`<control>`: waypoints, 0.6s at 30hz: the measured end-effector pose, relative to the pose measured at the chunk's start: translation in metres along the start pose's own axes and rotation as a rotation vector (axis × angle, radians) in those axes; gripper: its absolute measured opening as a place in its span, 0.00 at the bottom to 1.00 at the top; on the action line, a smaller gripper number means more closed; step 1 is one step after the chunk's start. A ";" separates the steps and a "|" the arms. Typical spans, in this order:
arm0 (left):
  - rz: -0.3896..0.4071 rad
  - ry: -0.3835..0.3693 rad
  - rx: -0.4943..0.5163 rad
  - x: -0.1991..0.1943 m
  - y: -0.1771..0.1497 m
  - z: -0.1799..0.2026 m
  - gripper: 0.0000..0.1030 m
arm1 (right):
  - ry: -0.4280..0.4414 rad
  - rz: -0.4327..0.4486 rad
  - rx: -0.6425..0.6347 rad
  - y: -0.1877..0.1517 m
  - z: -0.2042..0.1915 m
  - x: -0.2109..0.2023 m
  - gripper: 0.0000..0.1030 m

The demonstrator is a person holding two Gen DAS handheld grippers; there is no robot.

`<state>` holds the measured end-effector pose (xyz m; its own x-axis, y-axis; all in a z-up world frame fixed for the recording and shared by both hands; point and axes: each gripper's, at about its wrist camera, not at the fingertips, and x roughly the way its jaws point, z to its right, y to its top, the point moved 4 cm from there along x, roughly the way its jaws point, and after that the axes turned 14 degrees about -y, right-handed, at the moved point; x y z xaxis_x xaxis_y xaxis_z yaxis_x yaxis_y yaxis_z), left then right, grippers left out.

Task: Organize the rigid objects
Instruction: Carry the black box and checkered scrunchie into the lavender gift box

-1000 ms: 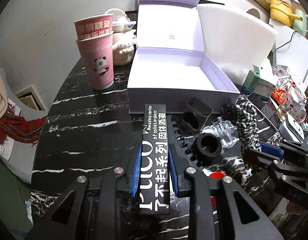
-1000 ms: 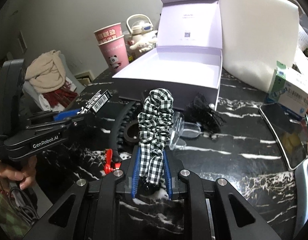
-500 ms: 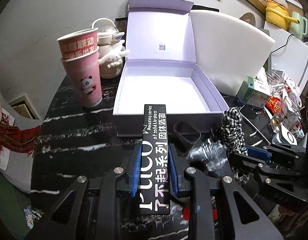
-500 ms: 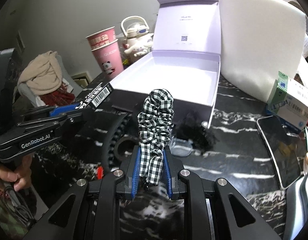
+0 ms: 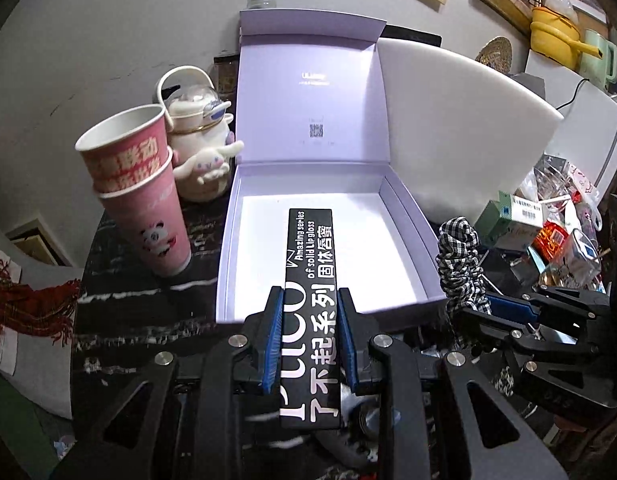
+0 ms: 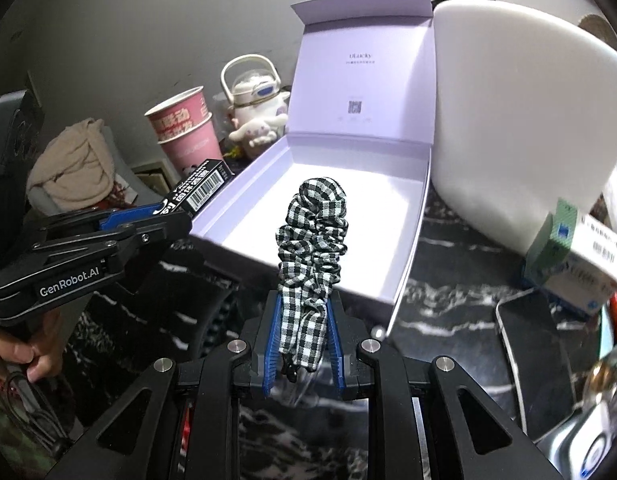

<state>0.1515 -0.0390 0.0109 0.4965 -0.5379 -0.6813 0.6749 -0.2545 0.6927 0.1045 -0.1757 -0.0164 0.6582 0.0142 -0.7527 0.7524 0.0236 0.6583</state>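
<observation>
The left gripper point(image 5: 306, 336) fingers clench a black lip gloss box point(image 5: 310, 312); the right gripper point(image 6: 304, 334) fingers clench a checked scrunchie point(image 6: 314, 240). Both hang at the near edge of the open lilac box point(image 5: 228, 248), probably for dropping in

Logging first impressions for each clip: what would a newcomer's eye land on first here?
The open lilac gift box, lid up and tray empty, fills the middle of the dark marble table. Just short of it, the left gripper clamps a black lip-gloss carton and the right gripper a black-and-white gingham scrunchie.
</observation>
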 end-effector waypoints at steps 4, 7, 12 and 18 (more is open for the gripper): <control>-0.003 -0.009 -0.001 0.007 0.013 -0.005 0.25 | -0.007 -0.001 -0.011 0.012 0.002 0.004 0.21; -0.005 -0.010 0.001 0.012 0.022 -0.009 0.25 | -0.014 0.004 -0.026 0.022 0.003 0.008 0.21; -0.017 -0.023 -0.001 0.025 0.033 -0.016 0.25 | -0.021 0.008 -0.042 0.039 0.004 0.017 0.21; -0.031 -0.039 0.014 0.041 0.044 -0.020 0.25 | -0.019 0.008 -0.058 0.056 0.005 0.033 0.21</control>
<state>0.2125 -0.0561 0.0089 0.4539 -0.5605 -0.6927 0.6815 -0.2825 0.6751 0.1680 -0.1787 -0.0041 0.6647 -0.0047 -0.7471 0.7449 0.0819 0.6622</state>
